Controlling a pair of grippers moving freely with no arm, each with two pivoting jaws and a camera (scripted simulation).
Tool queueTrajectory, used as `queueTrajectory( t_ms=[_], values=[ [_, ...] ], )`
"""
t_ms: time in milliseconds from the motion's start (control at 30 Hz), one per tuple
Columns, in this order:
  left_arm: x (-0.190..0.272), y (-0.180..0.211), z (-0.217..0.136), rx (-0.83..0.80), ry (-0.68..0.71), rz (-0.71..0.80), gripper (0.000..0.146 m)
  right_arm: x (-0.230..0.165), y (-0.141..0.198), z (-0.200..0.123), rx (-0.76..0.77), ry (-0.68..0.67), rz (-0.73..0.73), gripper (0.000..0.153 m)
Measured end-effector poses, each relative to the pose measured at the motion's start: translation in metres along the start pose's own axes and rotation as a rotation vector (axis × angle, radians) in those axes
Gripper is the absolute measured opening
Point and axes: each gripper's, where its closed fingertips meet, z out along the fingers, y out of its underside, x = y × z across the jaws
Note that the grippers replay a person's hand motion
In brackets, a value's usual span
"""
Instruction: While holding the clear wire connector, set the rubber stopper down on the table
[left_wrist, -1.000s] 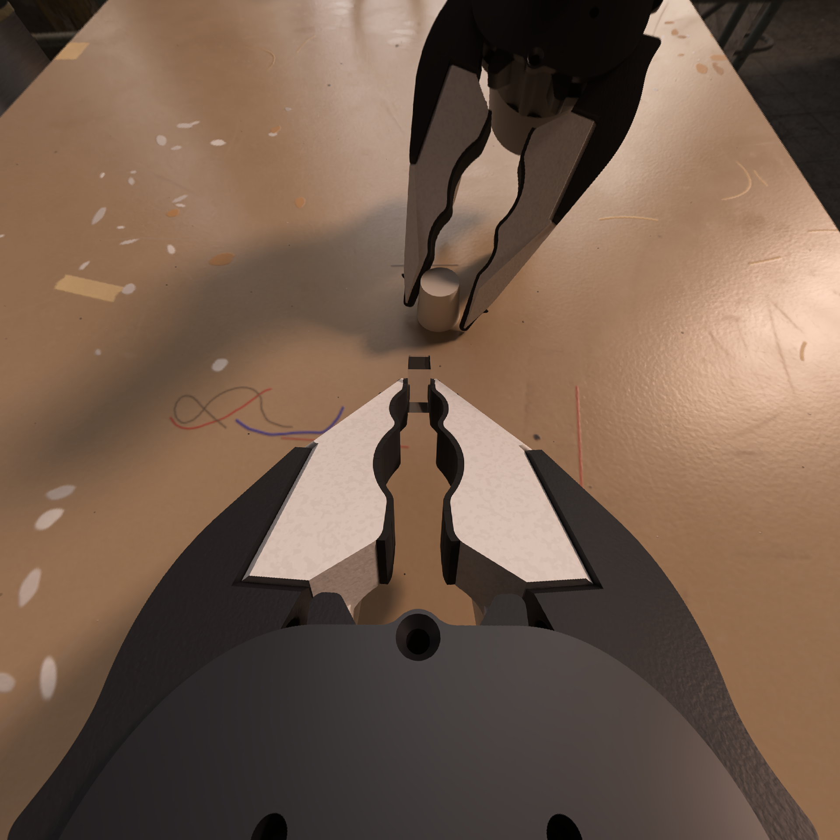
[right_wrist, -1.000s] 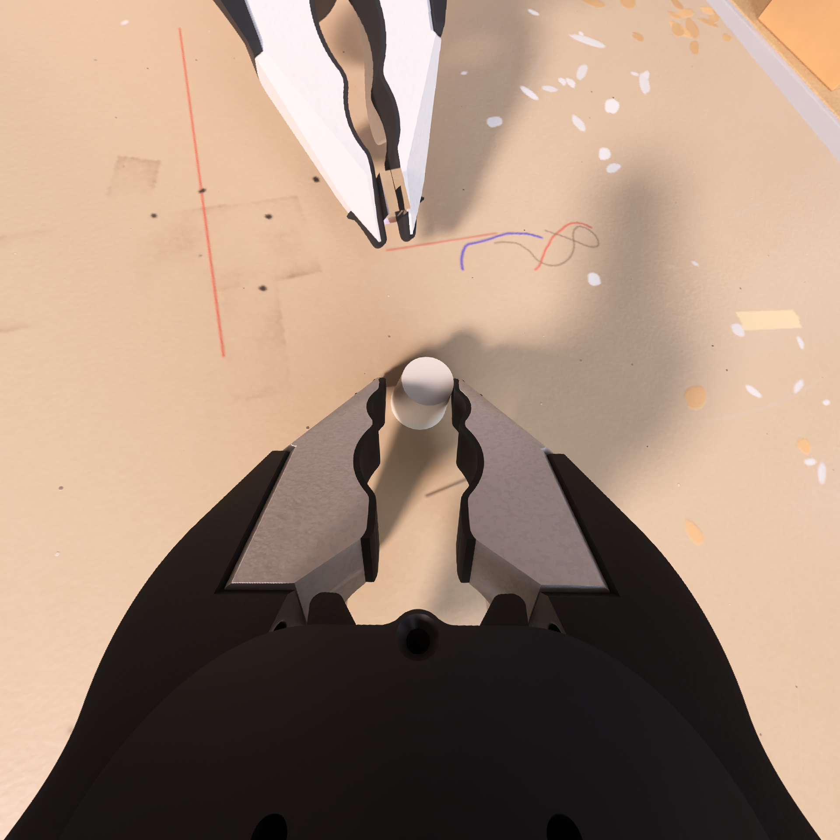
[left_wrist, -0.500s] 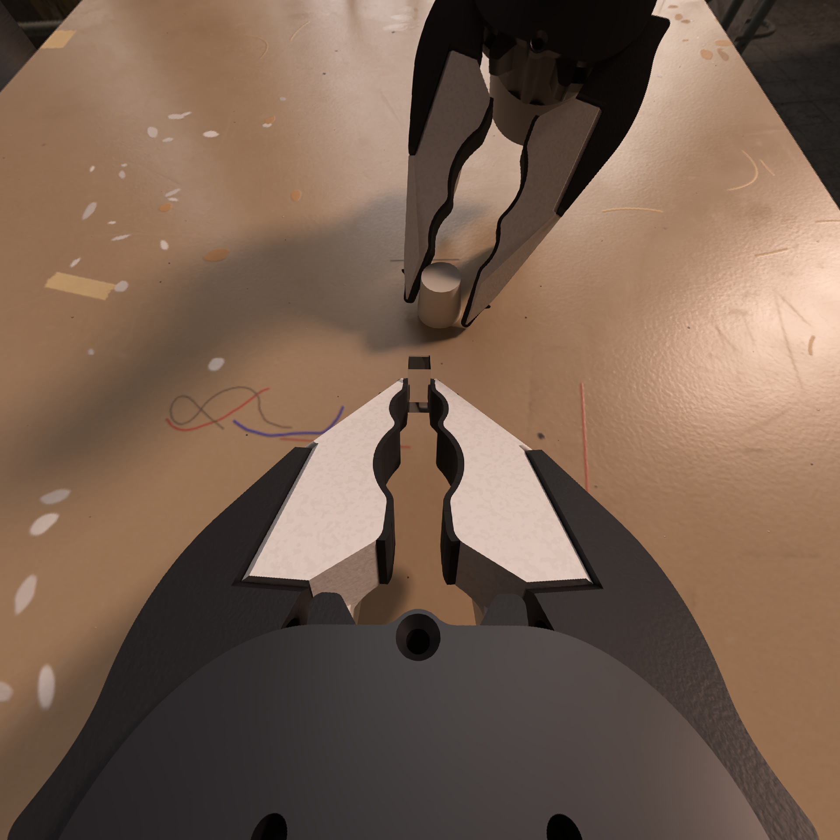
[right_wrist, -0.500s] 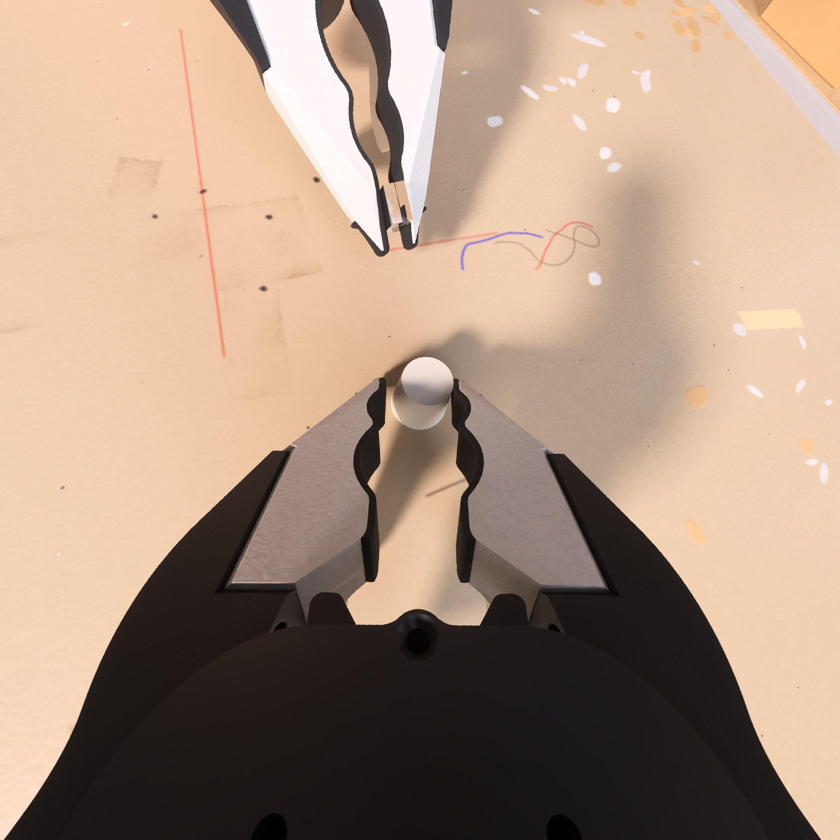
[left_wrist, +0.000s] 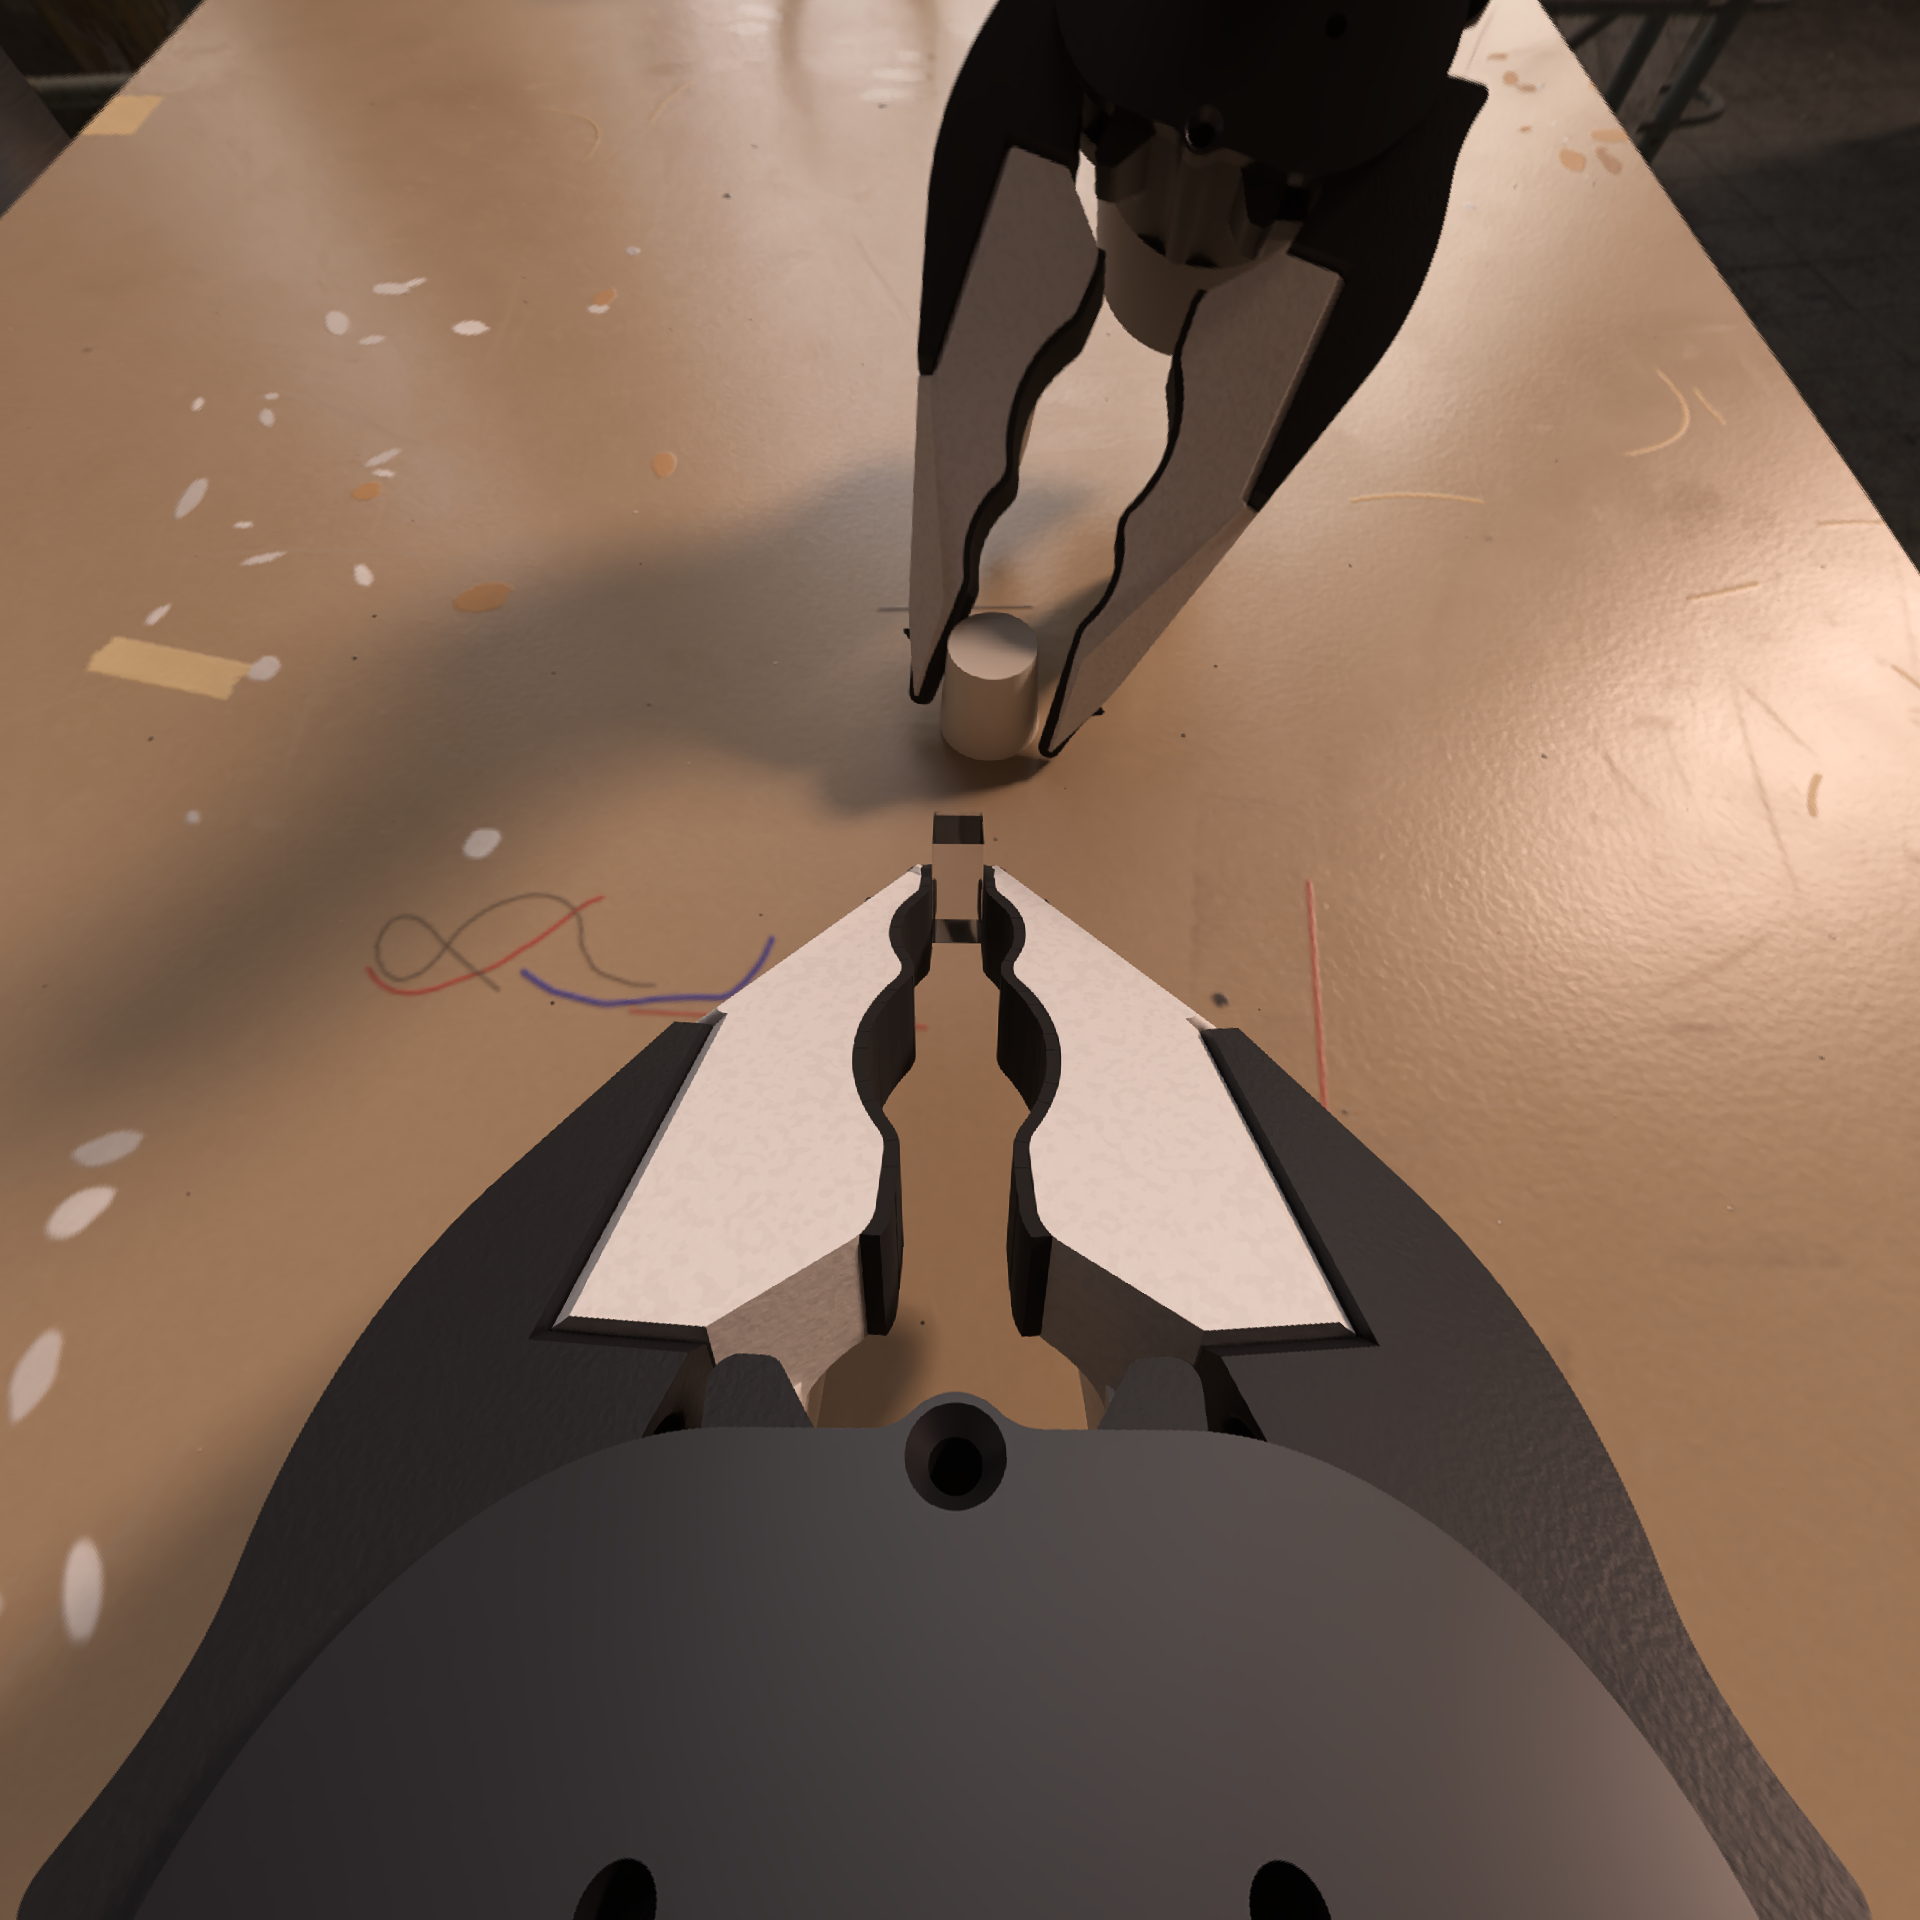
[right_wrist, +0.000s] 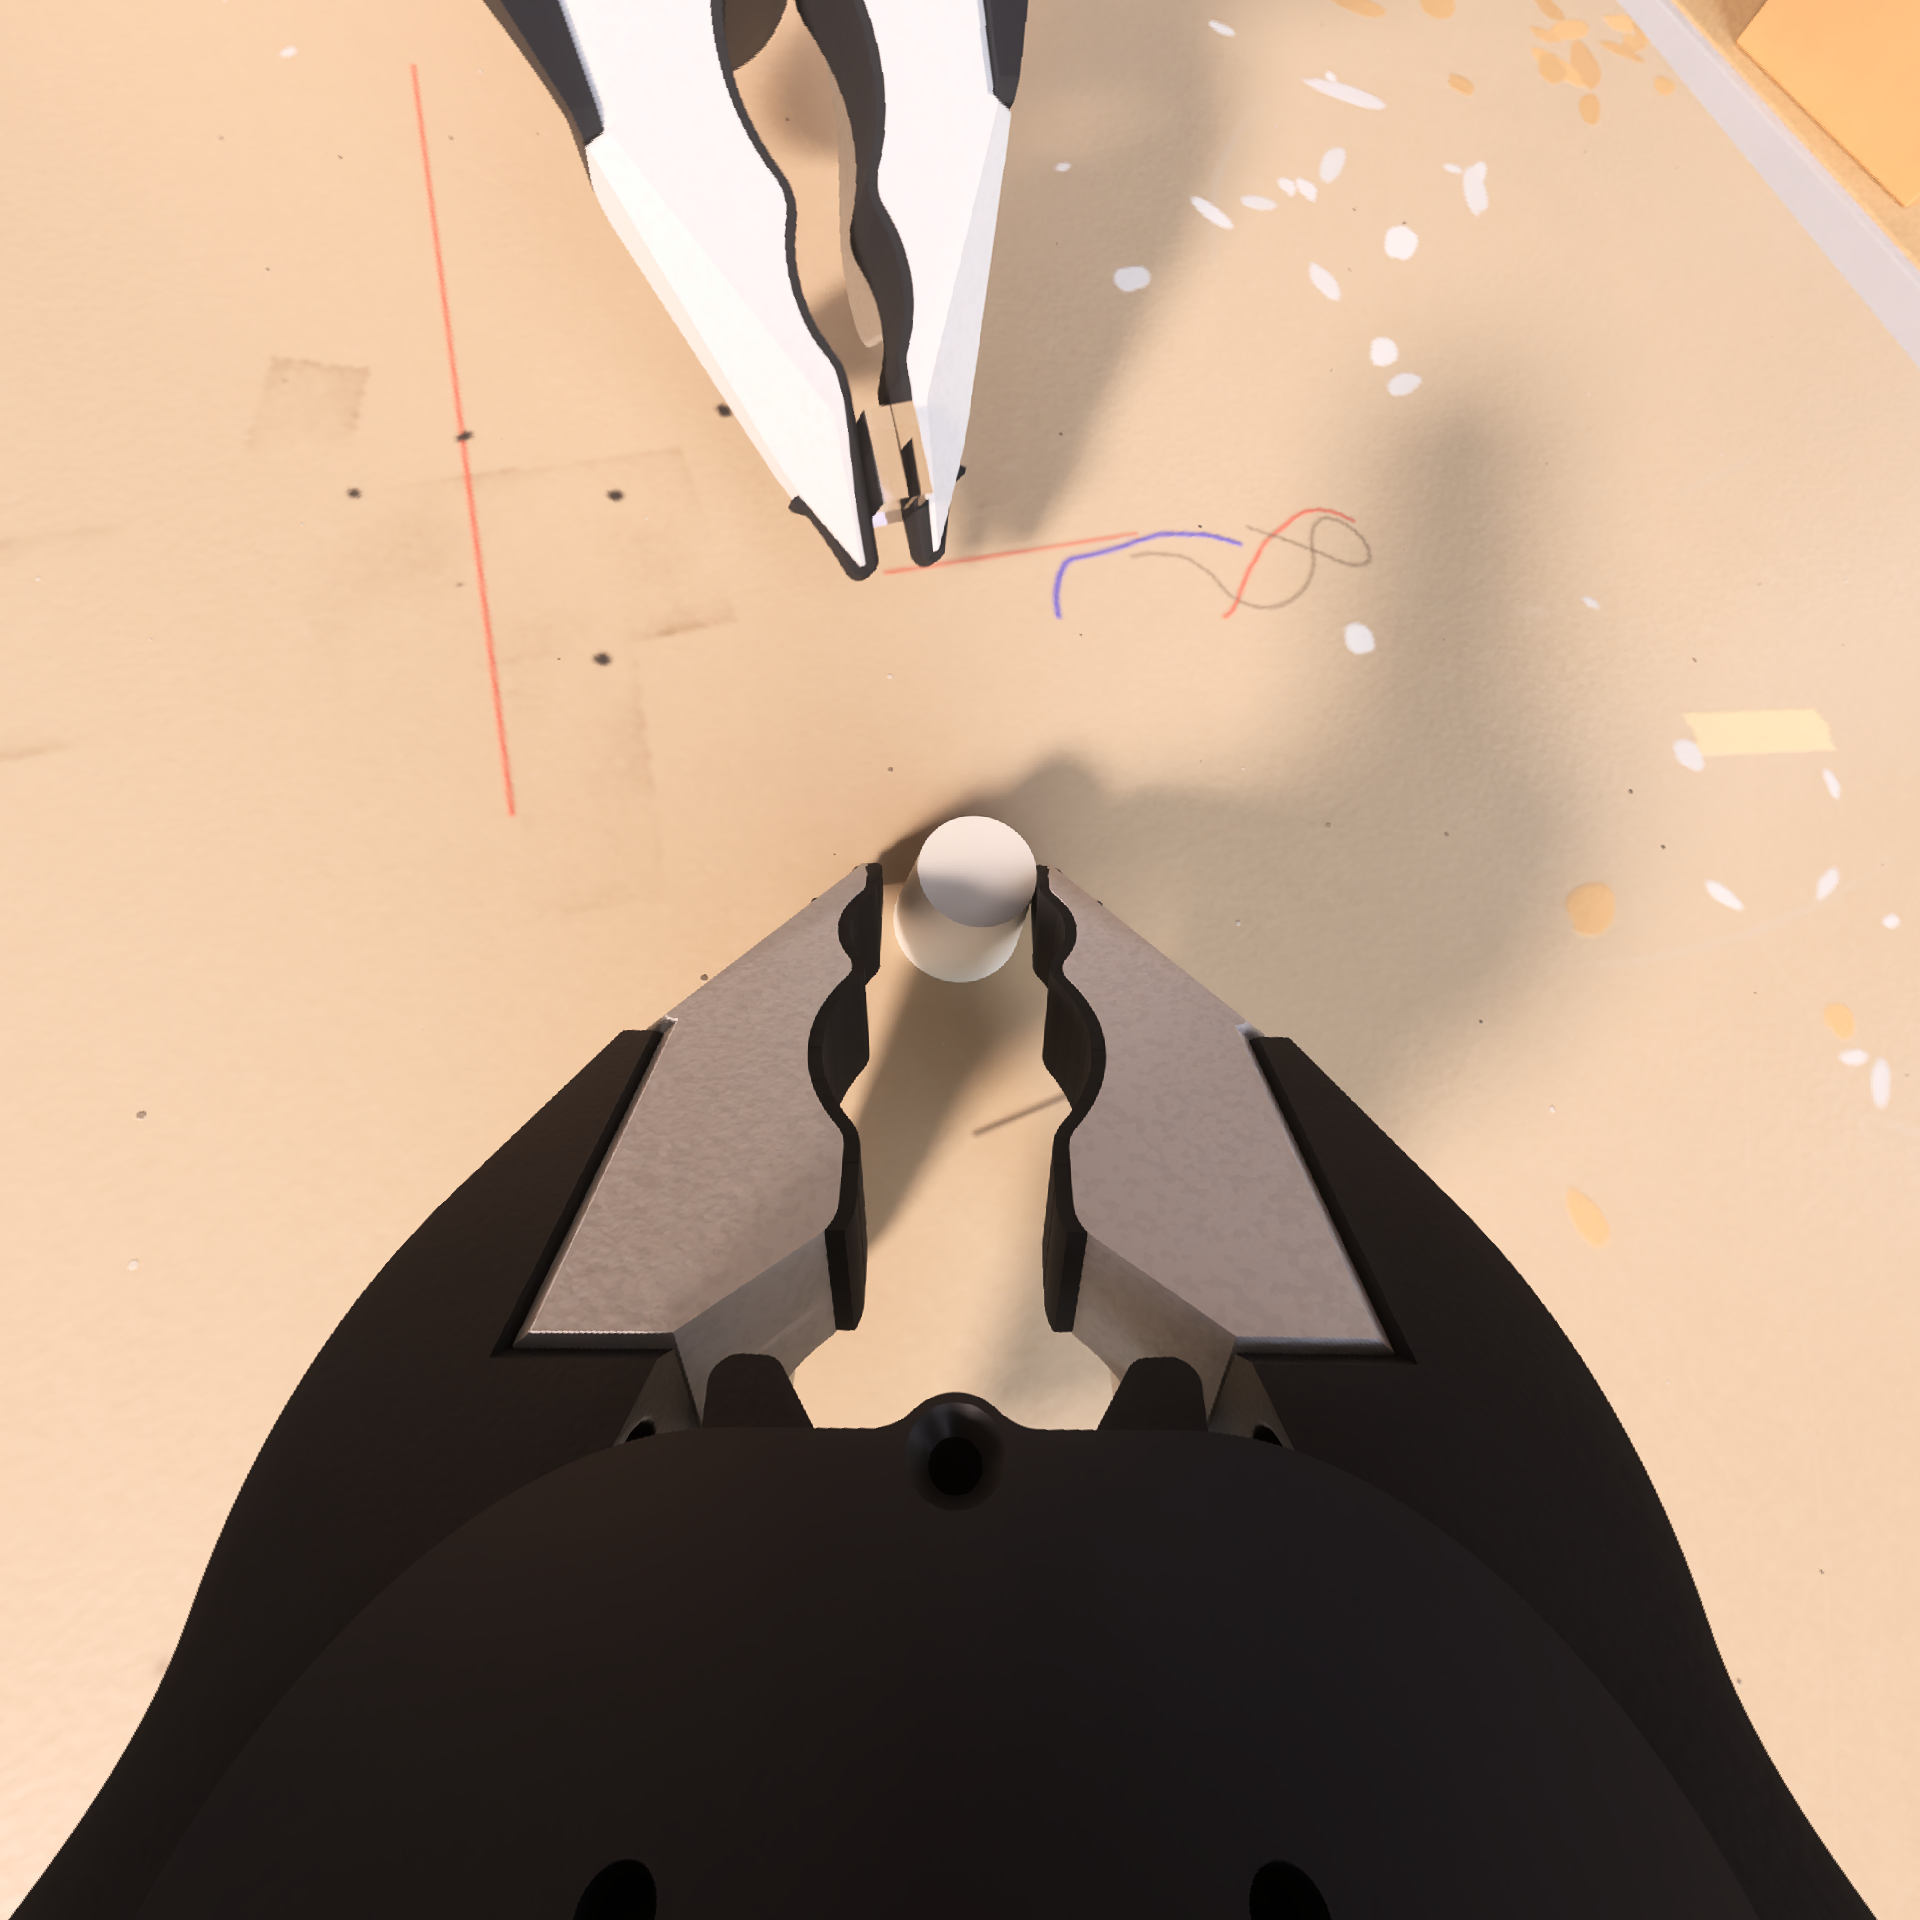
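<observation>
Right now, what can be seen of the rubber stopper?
The rubber stopper is a small off-white, matte, tapered cylinder with a flat round top. It stands upright on the tan table, casting a shadow at its base, between the fingertips of the right tongs. In the left wrist view a gap shows on one side; contact on the other is unclear.

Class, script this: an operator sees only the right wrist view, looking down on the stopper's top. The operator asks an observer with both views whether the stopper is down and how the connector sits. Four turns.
Operator: Is the stopper down, or hanging?
Observer: Down. Seen side-on, the stopper stands upright with its base on the table.
Operator: And the connector?
Observer: The left gripper is shut on the connector, whose dark end pokes out past the tips.
</observation>
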Motion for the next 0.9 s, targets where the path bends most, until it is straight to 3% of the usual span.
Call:
queueTrajectory(
  t_ms=[267,500,900],
  values=[
    [-0.011,-0.010,-0.011,0.102,-0.028,-0.054,0.008,0.000,0.000,0.000,0.000,0.001,-0.003,0.028],
    [-0.007,-0.001,-0.003,0.018,-0.017,-0.025,0.008,0.000,0.000,0.000,0.000,0.002,-0.005,0.028],
    [-0.006,-0.002,-0.004,0.027,-0.020,-0.018,0.008,0.000,0.000,0.000,0.000,0.000,-0.002,0.028]
  ],
)
